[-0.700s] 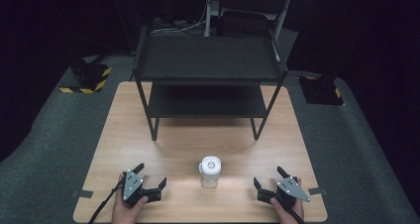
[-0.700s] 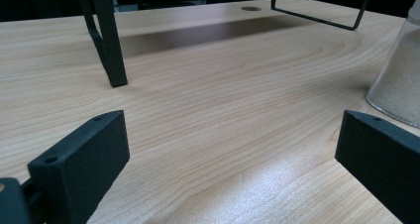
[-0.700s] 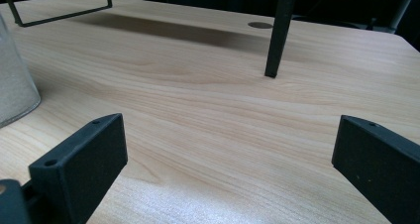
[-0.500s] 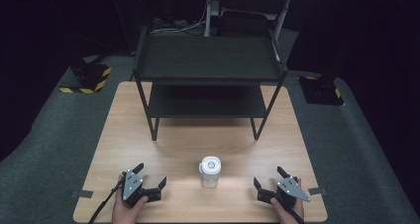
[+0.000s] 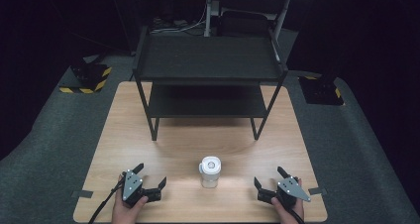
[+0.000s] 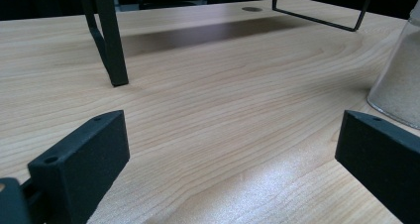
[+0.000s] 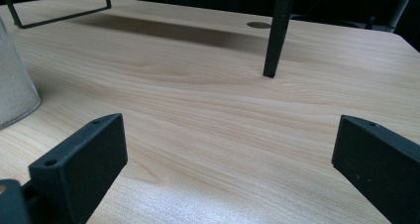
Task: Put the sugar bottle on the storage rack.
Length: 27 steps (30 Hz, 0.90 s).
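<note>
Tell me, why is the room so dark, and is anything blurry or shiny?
High view: light falls on the table while the floor around it is dim; the rack shades the wood beneath. Left gripper view: a pale glare patch lies on the wood and the jar is cut off by the picture's edge. Right gripper view: the near fingers look soft.

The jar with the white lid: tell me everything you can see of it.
The jar is small and clear, with a round white lid that has a grey centre. It stands upright on the wooden table, near the front edge, in front of the black shelf rack. The left gripper view shows its wall widening toward the base and looking frosted or filled with something pale and grainy. It stands between the two hand-held grippers, left and right, apart from both; only the table touches it.
</note>
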### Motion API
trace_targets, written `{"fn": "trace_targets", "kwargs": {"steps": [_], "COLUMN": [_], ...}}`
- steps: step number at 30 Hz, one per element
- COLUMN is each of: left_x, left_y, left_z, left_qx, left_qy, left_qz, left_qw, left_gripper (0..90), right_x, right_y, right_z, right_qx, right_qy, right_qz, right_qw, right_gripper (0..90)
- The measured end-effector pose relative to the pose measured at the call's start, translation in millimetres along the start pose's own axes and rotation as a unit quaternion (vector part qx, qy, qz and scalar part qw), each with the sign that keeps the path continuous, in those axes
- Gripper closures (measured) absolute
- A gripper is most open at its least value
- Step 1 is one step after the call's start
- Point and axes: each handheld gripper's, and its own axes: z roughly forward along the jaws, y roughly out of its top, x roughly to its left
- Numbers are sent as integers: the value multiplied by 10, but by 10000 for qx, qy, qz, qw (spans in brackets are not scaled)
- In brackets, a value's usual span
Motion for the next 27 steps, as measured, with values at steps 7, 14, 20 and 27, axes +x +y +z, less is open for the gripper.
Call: {"fn": "trace_targets", "kwargs": {"steps": [7, 14, 20, 27], "left_x": [7, 13, 15, 20], "left_y": [0, 2, 3, 5], "left_z": [0, 0, 1, 1], "left_qx": [-1, 6, 10, 14], "left_qy": [-20, -33, -36, -47], "left_qz": [-10, -19, -23, -29], "left_qw": [10000, 10000, 10000, 10000], "left_gripper": [4, 5, 5, 5], "right_x": [-22, -55, -73, -13], "right_y": [158, 359, 460, 549], "right_z": [-56, -71, 7, 136], "right_qx": [-215, -385, -382, -380], "right_qy": [45, 432, 853, 1327], "right_qz": [-38, -132, -228, -282], "right_qw": [9998, 9982, 9954, 9900], "right_gripper": [1, 2, 2, 2]}}
